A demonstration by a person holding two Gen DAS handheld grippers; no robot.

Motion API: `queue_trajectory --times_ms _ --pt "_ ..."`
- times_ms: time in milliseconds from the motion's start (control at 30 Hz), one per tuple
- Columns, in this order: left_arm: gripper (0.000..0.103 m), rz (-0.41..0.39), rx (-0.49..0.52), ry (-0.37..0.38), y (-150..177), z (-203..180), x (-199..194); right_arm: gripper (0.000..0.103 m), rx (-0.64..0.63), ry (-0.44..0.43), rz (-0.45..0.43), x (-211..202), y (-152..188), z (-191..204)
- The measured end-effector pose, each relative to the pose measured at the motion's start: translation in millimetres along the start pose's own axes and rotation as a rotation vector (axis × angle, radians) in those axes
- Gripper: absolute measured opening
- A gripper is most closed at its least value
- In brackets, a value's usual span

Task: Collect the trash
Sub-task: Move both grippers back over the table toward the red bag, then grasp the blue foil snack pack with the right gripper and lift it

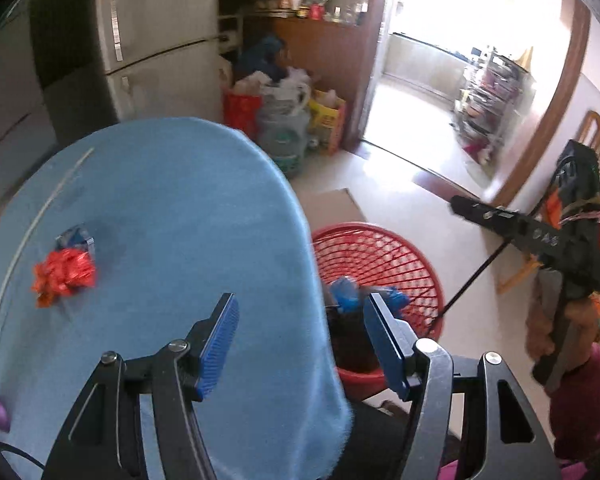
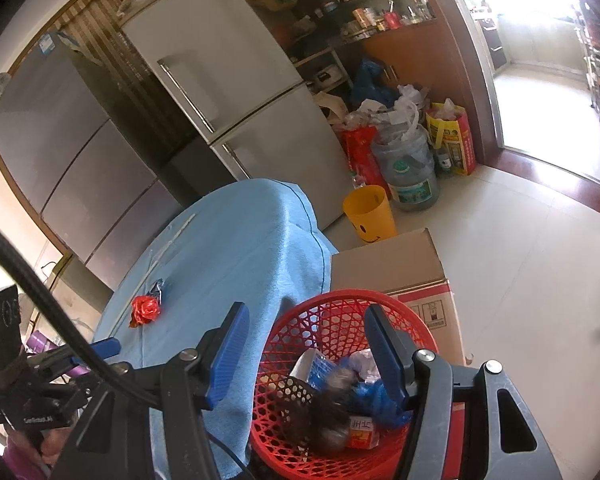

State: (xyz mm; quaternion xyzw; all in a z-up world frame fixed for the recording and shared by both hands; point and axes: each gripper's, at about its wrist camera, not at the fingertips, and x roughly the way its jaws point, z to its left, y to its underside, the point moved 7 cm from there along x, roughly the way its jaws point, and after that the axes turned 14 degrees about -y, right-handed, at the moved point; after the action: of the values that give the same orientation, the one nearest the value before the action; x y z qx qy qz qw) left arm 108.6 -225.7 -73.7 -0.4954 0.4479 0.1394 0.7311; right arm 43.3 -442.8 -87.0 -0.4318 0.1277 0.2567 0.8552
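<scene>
A crumpled red wrapper [image 1: 65, 276] and a small blue-silver wrapper [image 1: 76, 239] lie on the blue cloth table [image 1: 172, 208]; both show in the right wrist view too, red wrapper [image 2: 145, 309], blue-silver wrapper [image 2: 157, 290]. A red mesh basket [image 2: 300, 320] beside the table holds several pieces of trash [image 2: 340, 396]; it also shows in the left wrist view [image 1: 380, 256]. My left gripper [image 1: 300, 340] is open and empty over the table's right edge. My right gripper [image 2: 306, 354] is open and empty above the basket.
A cardboard box [image 2: 400, 268] stands behind the basket, a yellow smiley bin [image 2: 370, 214] beyond it. Fridges [image 2: 228, 92] stand behind the table. Bags and a water jug [image 2: 410, 168] crowd the corner. An open doorway [image 1: 440, 92] is at right.
</scene>
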Motion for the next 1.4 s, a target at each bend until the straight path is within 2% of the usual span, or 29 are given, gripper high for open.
queue_trajectory --times_ms 167,333,533,600,867,1067,1400 --pt "0.066 0.007 -0.045 -0.093 26.4 42.2 -5.1 0.064 0.001 0.004 -0.001 0.2 -1.0 0.6" --pt "0.066 0.037 -0.126 -0.217 64.3 93.3 -8.7 0.064 -0.011 0.008 0.016 4.7 0.9 5.4" --pt "0.066 0.078 -0.254 -0.334 110.7 159.7 -12.8 0.064 -0.014 -0.028 0.086 31.3 10.7 22.0" --pt "0.066 0.084 -0.289 -0.354 114.9 172.3 -12.3 0.064 -0.029 -0.041 0.112 42.9 13.9 32.4" --pt "0.066 0.088 -0.408 -0.382 137.8 218.2 -7.1 0.064 -0.129 -0.14 0.239 111.3 21.0 102.0" --pt "0.066 0.126 -0.467 -0.375 155.4 239.0 10.0 0.064 -0.207 -0.202 0.324 177.4 27.9 154.4" --pt "0.066 0.173 -0.572 -0.367 183.7 279.1 23.0 0.064 -0.228 -0.276 0.419 255.0 44.6 198.7"
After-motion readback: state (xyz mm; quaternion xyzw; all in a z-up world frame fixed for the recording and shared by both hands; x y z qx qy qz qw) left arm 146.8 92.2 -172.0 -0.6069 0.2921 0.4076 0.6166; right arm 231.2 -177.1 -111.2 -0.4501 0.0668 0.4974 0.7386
